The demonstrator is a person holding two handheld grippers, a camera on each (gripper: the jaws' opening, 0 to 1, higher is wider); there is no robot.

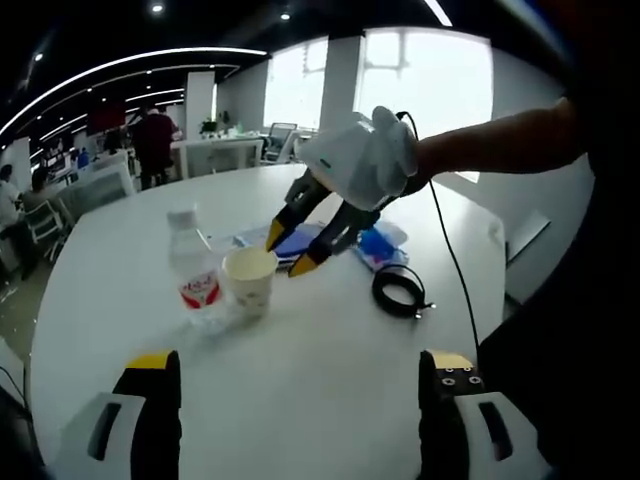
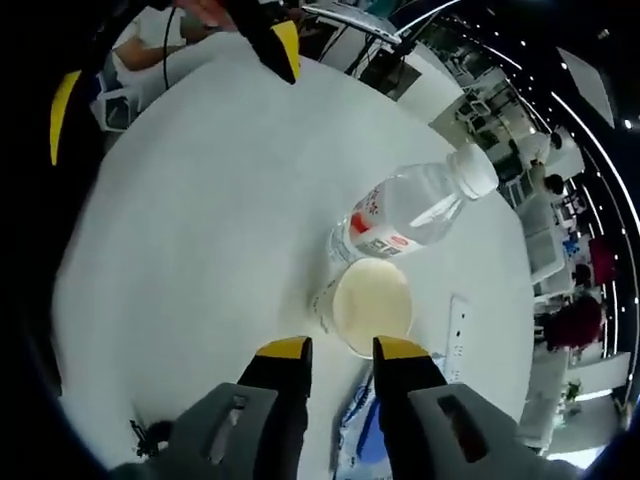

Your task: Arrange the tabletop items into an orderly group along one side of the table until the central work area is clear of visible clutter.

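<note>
A paper cup [image 1: 248, 281] stands on the white round table [image 1: 330, 370], touching a clear water bottle [image 1: 196, 270] with a red label and white cap on its left. My right gripper [image 1: 290, 250] comes in from the right and hovers just over the cup's rim, its yellow-tipped jaws apart and holding nothing. In the right gripper view the cup [image 2: 371, 305] lies just ahead of my right gripper [image 2: 340, 350], with the bottle [image 2: 415, 215] beyond it. My left gripper [image 1: 298, 378] is wide open near the table's edge, well short of the cup.
A coiled black cable [image 1: 400, 290] lies right of the cup. Blue packets [image 1: 381, 244] and a blue flat item [image 1: 293, 241] sit behind it. A white strip [image 2: 455, 340] lies beside the cup. The other gripper's yellow jaw [image 2: 283, 45] shows far off. People and desks fill the office behind.
</note>
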